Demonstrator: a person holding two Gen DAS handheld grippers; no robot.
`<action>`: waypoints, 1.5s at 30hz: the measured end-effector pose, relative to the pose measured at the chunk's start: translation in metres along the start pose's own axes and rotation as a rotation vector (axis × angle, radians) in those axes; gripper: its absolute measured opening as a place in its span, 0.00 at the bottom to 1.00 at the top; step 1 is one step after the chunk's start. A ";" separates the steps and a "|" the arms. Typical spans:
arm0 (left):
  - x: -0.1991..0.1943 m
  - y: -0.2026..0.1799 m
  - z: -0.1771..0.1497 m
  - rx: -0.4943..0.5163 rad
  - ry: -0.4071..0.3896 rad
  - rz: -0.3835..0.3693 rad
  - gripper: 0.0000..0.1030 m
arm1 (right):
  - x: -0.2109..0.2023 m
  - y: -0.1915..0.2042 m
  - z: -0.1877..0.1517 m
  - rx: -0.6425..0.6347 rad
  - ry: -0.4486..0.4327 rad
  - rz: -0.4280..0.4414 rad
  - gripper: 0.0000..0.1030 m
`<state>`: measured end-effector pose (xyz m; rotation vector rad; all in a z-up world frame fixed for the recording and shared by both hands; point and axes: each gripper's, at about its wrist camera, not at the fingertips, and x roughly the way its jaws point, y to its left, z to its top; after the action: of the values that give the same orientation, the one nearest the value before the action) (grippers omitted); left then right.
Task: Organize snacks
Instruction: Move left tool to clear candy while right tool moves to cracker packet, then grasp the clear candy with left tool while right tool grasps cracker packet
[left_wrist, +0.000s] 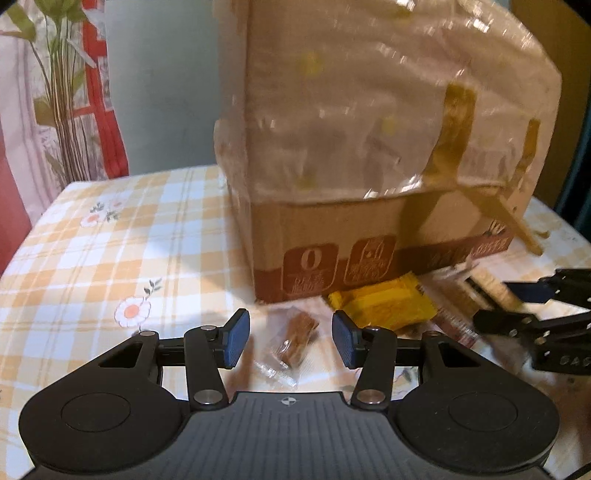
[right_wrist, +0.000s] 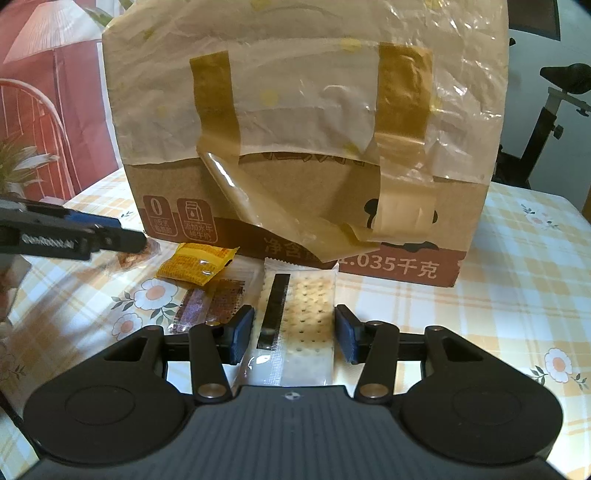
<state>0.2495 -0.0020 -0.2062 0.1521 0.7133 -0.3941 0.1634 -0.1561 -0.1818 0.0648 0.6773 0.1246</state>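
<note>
Your left gripper (left_wrist: 291, 338): jaws spread either side of a clear-wrapped brown snack (left_wrist: 293, 341) lying on the checked tablecloth (left_wrist: 110, 236), pads not touching it. Your right gripper (right_wrist: 294, 330): pinching the cracker packet (right_wrist: 295, 325), which lies before the cardboard box (right_wrist: 306, 206). Yellow packet (right_wrist: 197, 264): beside the crackers, against the box.

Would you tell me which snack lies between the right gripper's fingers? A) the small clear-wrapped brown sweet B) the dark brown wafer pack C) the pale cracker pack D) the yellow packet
C: in the right wrist view the pale cracker pack sits between the right gripper fingers, with the yellow packet farther off by the box.
</note>
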 end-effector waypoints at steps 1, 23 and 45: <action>0.002 0.002 -0.001 -0.009 0.006 -0.004 0.50 | 0.000 0.000 0.000 0.000 0.001 0.000 0.49; -0.035 -0.012 -0.032 -0.123 0.015 0.017 0.19 | 0.003 0.003 0.000 0.008 0.005 0.004 0.49; -0.063 -0.015 -0.030 -0.149 -0.075 0.004 0.19 | -0.029 -0.009 -0.006 0.060 -0.030 0.008 0.48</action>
<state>0.1816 0.0114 -0.1871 -0.0015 0.6651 -0.3395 0.1382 -0.1685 -0.1694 0.1274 0.6506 0.1109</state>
